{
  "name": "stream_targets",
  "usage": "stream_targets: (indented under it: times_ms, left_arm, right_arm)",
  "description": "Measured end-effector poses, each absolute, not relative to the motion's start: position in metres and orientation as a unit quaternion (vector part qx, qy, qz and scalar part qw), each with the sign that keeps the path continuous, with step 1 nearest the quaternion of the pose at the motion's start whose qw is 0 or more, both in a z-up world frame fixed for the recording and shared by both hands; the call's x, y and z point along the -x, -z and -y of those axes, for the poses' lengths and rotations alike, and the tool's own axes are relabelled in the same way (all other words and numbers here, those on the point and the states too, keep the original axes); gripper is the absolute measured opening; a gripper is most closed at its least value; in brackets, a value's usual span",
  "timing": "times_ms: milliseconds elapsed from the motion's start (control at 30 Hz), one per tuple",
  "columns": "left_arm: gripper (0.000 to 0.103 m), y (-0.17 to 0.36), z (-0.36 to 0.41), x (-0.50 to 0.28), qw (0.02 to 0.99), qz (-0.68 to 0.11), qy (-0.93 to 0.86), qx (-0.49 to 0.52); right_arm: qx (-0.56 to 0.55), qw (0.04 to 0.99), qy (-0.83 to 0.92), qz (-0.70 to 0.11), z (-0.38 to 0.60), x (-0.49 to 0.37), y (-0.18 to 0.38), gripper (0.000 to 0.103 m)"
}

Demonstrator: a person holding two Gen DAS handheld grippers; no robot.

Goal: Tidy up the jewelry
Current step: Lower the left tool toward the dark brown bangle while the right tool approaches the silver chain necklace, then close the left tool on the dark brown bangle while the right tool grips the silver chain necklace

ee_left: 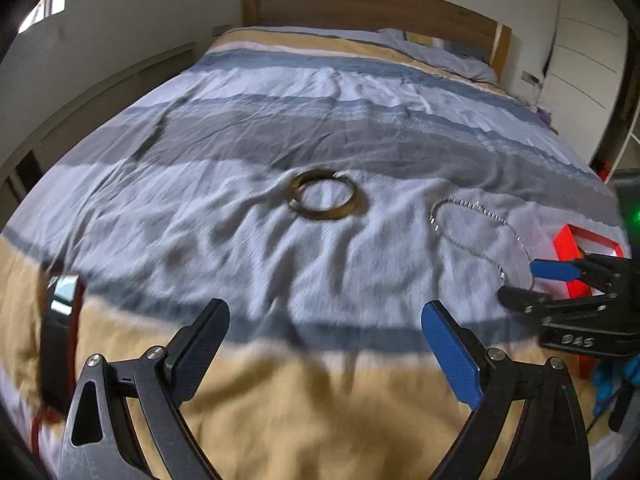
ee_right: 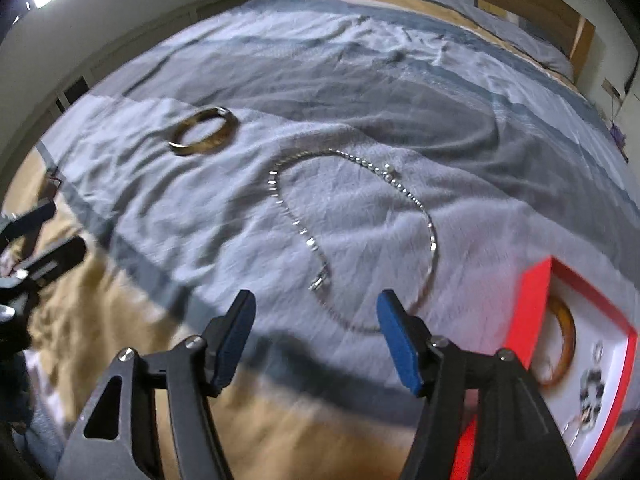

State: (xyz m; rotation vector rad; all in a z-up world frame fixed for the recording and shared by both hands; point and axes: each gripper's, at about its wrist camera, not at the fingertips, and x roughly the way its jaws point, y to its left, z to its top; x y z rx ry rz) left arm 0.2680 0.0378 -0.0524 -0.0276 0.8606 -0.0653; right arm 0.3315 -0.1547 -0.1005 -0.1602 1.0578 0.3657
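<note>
A brown-gold bangle lies flat on the striped bedspread, ahead of my open, empty left gripper; it also shows at the left in the right wrist view. A silver beaded necklace lies looped just ahead of my open, empty right gripper; it shows in the left wrist view too. A red jewelry box with a white lining sits to the right. It holds an amber bangle and small dark and silver pieces.
The bed's wooden headboard and a pillow are far ahead. A dark phone-like object lies at the left. My right gripper shows at the right of the left wrist view. The red box lies behind it.
</note>
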Motion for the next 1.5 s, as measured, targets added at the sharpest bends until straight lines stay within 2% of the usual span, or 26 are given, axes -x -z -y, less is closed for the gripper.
stream_targets:
  times_ms: [367, 500, 633, 800, 900, 967, 1000, 1067, 1167, 1200, 1300, 1333, 1367, 1500]
  left_arm:
    - [0.095, 0.064, -0.013, -0.366, 0.9, -0.419, 0.104, -0.052]
    - [0.09, 0.076, -0.011, -0.39, 0.893, -0.434, 0.105, -0.056]
    - [0.08, 0.089, -0.01, -0.401, 0.88, -0.454, 0.126, -0.051]
    - [0.079, 0.103, -0.014, -0.406, 0.871, -0.471, 0.138, -0.038]
    - [0.073, 0.107, -0.016, -0.407, 0.868, -0.476, 0.142, -0.03]
    - [0.063, 0.109, -0.014, -0.409, 0.867, -0.477, 0.14, -0.034]
    - [0.062, 0.11, -0.014, -0.41, 0.867, -0.477, 0.139, -0.034]
    - [0.056, 0.11, -0.014, -0.41, 0.867, -0.477, 0.138, -0.032]
    - [0.046, 0.11, -0.014, -0.411, 0.867, -0.479, 0.134, -0.028]
    - [0.043, 0.11, -0.014, -0.41, 0.867, -0.479, 0.132, -0.026]
    - [0.026, 0.109, -0.013, -0.407, 0.867, -0.481, 0.128, -0.024]
    - [0.015, 0.108, -0.012, -0.405, 0.867, -0.481, 0.127, -0.024]
    - [0.009, 0.106, -0.01, -0.403, 0.866, -0.482, 0.129, -0.024]
    - [0.008, 0.099, -0.011, -0.393, 0.87, -0.476, 0.129, -0.014]
  right_arm:
    - [0.05, 0.829, -0.173, -0.53, 0.182, -0.397, 0.119, 0.062]
    - [0.019, 0.822, -0.192, -0.535, 0.189, -0.412, 0.121, 0.062]
    - [-0.01, 0.814, -0.209, -0.542, 0.194, -0.416, 0.124, 0.064]
    - [-0.043, 0.797, -0.254, -0.547, 0.192, -0.407, 0.126, 0.064]
    - [-0.033, 0.794, -0.269, -0.544, 0.185, -0.399, 0.124, 0.064]
    - [-0.017, 0.8, -0.26, -0.54, 0.18, -0.394, 0.125, 0.061]
    - [-0.011, 0.802, -0.257, -0.539, 0.178, -0.393, 0.126, 0.059]
    - [0.008, 0.807, -0.246, -0.537, 0.174, -0.391, 0.126, 0.051]
    - [0.018, 0.811, -0.235, -0.536, 0.172, -0.387, 0.126, 0.032]
    - [0.018, 0.81, -0.235, -0.537, 0.171, -0.386, 0.126, 0.021]
    - [0.02, 0.811, -0.231, -0.537, 0.168, -0.38, 0.125, 0.006]
    - [0.016, 0.812, -0.232, -0.535, 0.167, -0.377, 0.125, 0.005]
    - [0.013, 0.813, -0.232, -0.534, 0.167, -0.375, 0.124, 0.005]
    - [-0.006, 0.82, -0.241, -0.52, 0.173, -0.359, 0.114, 0.005]
